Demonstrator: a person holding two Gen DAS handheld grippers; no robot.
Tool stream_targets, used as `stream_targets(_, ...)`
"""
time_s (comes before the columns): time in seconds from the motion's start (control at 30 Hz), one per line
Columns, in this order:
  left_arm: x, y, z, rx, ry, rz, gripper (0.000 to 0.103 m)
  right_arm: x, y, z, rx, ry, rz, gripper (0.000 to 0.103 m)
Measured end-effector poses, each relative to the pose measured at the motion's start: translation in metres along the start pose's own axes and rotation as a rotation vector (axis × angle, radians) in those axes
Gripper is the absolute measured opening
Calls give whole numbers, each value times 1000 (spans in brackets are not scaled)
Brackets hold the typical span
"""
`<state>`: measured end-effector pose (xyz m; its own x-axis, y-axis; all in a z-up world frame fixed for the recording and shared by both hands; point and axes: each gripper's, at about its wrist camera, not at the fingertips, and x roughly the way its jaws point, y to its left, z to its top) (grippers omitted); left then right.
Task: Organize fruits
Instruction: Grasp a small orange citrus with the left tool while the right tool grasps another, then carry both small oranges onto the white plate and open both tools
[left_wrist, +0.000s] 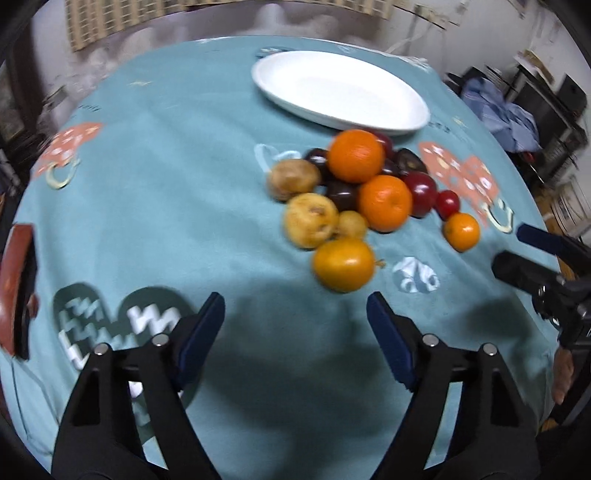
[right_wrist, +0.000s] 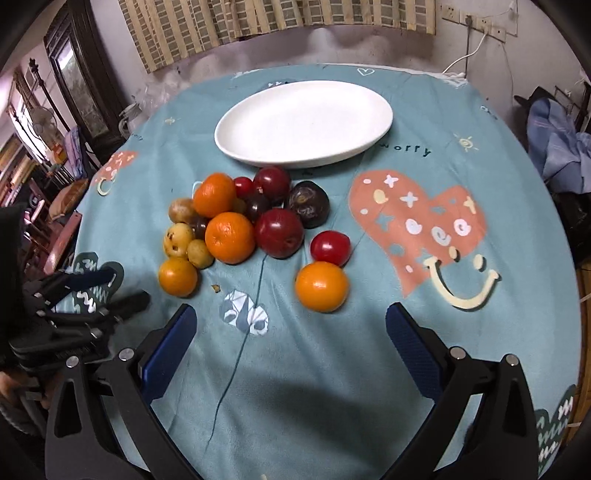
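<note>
A pile of fruit lies on the teal tablecloth: oranges, red plums, a dark passion fruit and yellow-brown fruits. One orange and a small red plum sit apart to the right. An empty white oval plate stands behind the pile; it also shows in the left wrist view. My right gripper is open, just short of the lone orange. My left gripper is open, just short of a yellow-orange fruit.
The table is round, with edges falling away on all sides. Each gripper shows in the other's view: the right one at the right edge, the left one at the left. Furniture and blue cloth stand beyond the table.
</note>
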<state>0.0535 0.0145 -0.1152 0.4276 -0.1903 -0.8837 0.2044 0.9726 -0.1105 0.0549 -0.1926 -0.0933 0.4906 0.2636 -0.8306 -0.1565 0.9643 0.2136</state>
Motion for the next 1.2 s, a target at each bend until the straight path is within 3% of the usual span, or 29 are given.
stream_targets(0.17,17,-20,11,50,7,-67,78,6,-23,2,84,4,23,100)
stream_targets(0.33,40,-22,21,31,59,-95,59,10,-30,0,116,26,49,85)
stream_targets(0.43,44,-24,21,46,47,-82,55,16,-28,-1,104,39,57,82)
stream_targets(0.5,43,-23,19,67,34,-68,44,21,-24,-1,78,52,60,77)
stream_targets(0.7,31,-17,13,62,26,-90,43,43,-16,6,18,70,60,70)
stream_targets(0.93,15,-10,7,52,21,-90,43,58,-27,8,42,102,60,41)
stream_targets(1.1,9,-13,15,64,4,-88,43,51,-36,6,74,99,91,40)
stream_targets(1.2,1,-17,40,88,-37,-105,43,25,-44,19,81,20,91,40)
